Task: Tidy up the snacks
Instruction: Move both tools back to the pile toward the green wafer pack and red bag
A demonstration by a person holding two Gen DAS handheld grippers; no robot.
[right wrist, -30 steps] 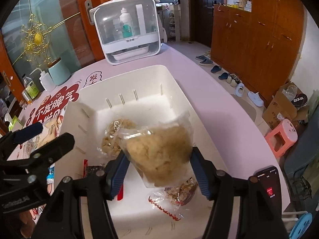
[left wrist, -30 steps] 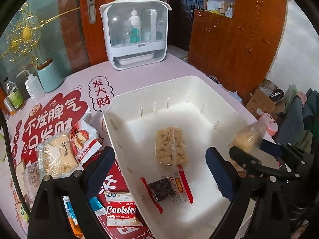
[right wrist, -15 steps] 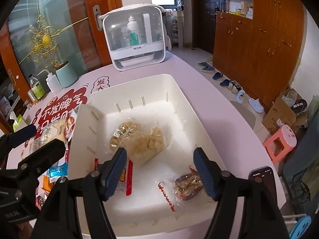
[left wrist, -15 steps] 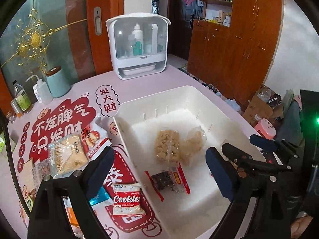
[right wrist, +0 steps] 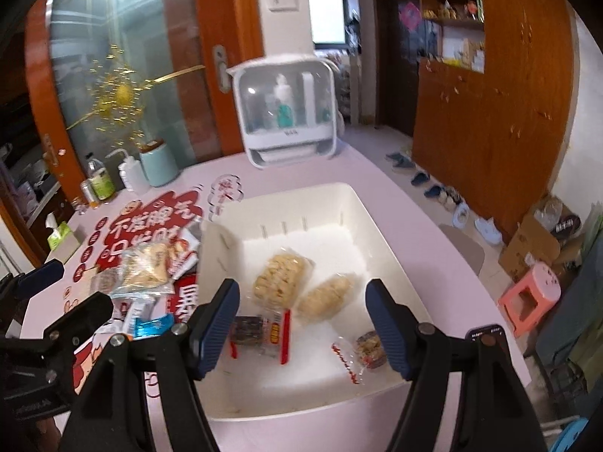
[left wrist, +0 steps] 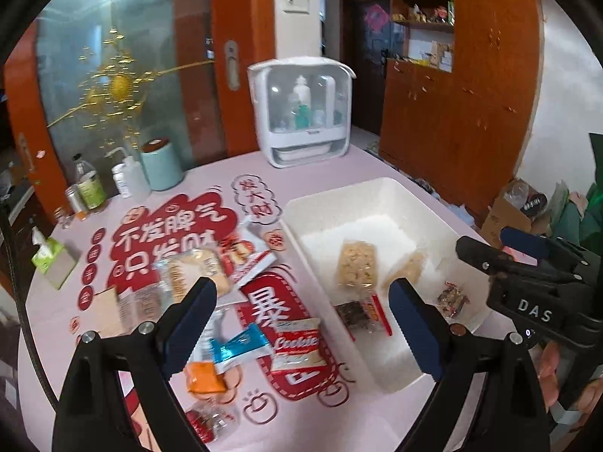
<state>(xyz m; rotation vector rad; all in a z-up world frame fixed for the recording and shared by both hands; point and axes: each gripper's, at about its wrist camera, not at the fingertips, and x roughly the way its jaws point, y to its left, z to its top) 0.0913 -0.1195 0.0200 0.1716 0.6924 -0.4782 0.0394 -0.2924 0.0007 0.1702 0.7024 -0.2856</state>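
Observation:
A white bin [left wrist: 380,192] [right wrist: 377,233] stands on the pink table. In it lie two pale puffed-snack bags [right wrist: 282,280] [right wrist: 328,298], a dark snack with a red wrapper [right wrist: 260,333] and a small nut bar [right wrist: 371,346]. Left of the bin lie loose snacks: a Cookies pack [left wrist: 297,346], a blue pack [left wrist: 237,348], an orange pack [left wrist: 203,376] and a bread pack [left wrist: 192,273]. My left gripper [left wrist: 301,327] is open and empty above the table's near edge. My right gripper [right wrist: 303,324] is open and empty above the bin's near side.
A white sterilizer cabinet [left wrist: 301,113] stands at the table's far side. A mint canister [left wrist: 162,165], bottles [left wrist: 88,188] and a tissue box [left wrist: 51,260] are at the far left. A pink stool [right wrist: 531,297] and boxes stand on the floor to the right.
My right gripper opened and let the pale snack bag drop into the bin. Both grippers have pulled back and up from the bin.

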